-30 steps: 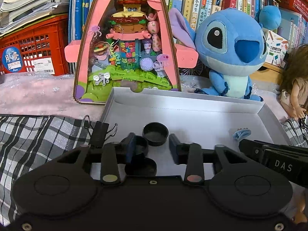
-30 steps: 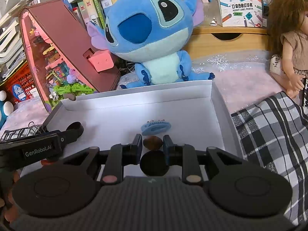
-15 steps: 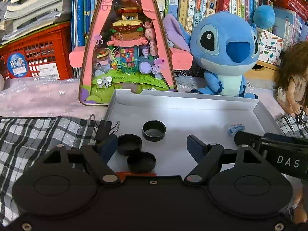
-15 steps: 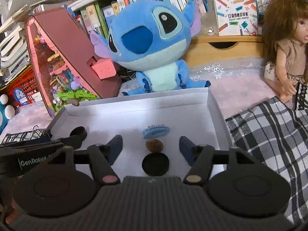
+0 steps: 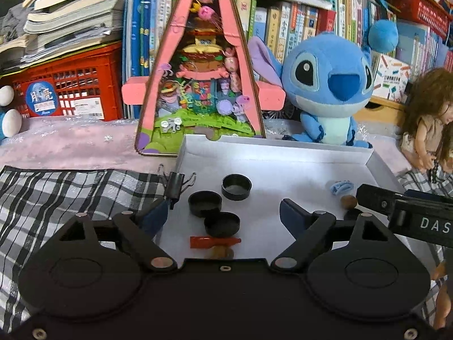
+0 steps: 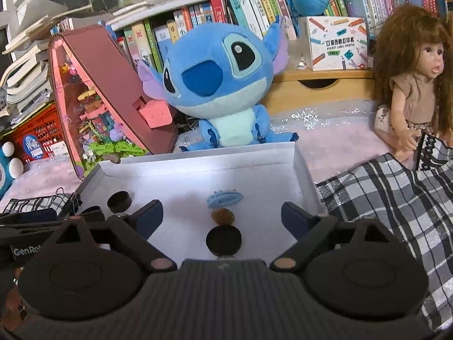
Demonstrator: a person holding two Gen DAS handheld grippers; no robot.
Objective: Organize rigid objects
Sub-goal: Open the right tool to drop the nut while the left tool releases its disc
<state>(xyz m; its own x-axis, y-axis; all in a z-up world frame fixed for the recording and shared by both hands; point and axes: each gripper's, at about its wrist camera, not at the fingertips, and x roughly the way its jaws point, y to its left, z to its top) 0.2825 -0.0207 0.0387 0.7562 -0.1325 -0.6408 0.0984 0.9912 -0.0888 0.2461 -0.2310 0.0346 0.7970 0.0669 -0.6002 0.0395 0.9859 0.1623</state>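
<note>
Even indoor light falls from above on both views; the white tray (image 5: 283, 167) is brightest, its floor glaring near the far wall. Soft shadows sit under the black caps (image 5: 236, 187). Fisheye bending curves the bookshelf (image 6: 198, 14) at the edges. Focus is mostly sharp, corners dim and slightly soft.

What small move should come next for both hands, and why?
Probably lift both clear of the white tray. The left gripper and right gripper are opening with nothing held; the black caps and the brown nut already lie in the tray.
</note>
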